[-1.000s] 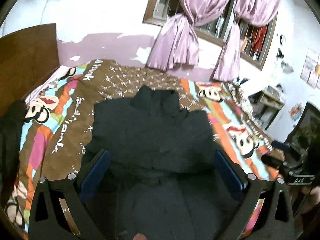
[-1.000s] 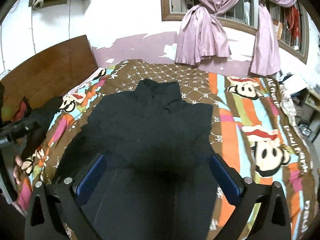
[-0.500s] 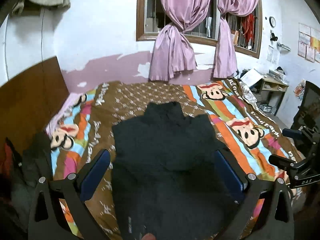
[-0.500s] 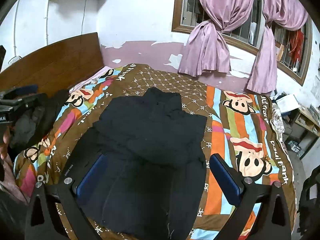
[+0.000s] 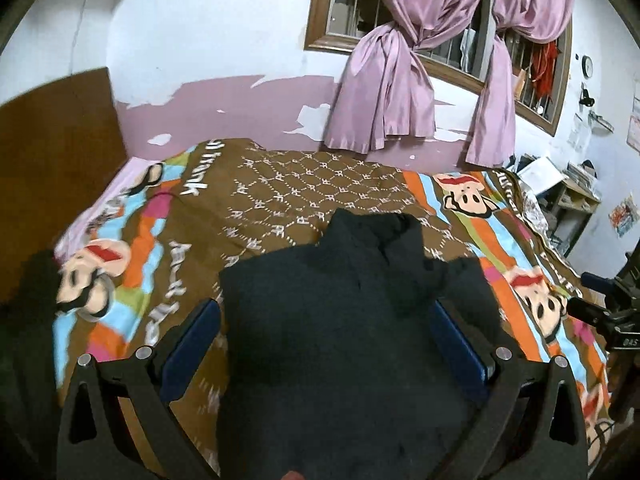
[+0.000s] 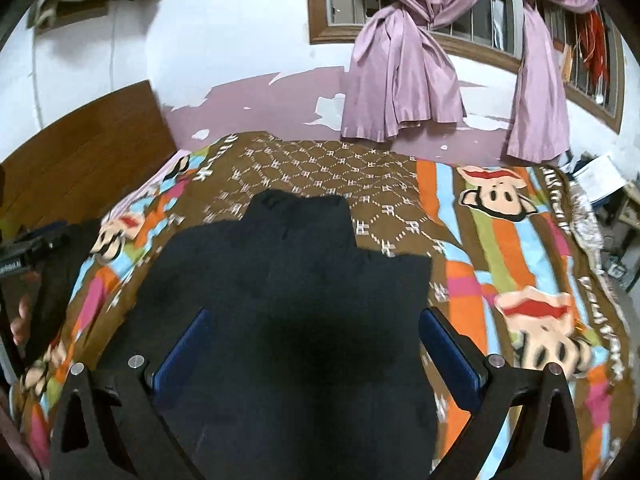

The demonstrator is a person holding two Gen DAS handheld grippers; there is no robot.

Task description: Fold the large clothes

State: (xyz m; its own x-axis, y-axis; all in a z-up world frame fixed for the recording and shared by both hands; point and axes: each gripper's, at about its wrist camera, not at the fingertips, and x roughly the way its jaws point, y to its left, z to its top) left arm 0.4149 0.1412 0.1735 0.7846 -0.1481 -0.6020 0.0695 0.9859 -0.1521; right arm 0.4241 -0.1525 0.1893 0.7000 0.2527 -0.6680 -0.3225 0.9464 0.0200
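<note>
A large black garment (image 5: pixel 340 328) lies spread on the bed with its collar pointing toward the far wall; it also shows in the right wrist view (image 6: pixel 296 300). My left gripper (image 5: pixel 324 336) is open and empty, held above the garment's middle. My right gripper (image 6: pixel 312 340) is open and empty, also above the garment. The right gripper shows at the right edge of the left wrist view (image 5: pixel 612 312), and the left gripper at the left edge of the right wrist view (image 6: pixel 24 252).
The bed cover (image 5: pixel 280 184) is brown with cartoon monkey faces and bright stripes. A wooden headboard (image 6: pixel 80 152) stands at the left. Purple curtains (image 6: pixel 400 60) hang at the window. Dark clothes (image 5: pixel 24 296) lie at the bed's left side. A cluttered shelf (image 5: pixel 568 196) is right.
Both grippers rose and pulled back half a second ago, then moved closer and lower over the garment again. The garment lies as before. Both grippers stay open.
</note>
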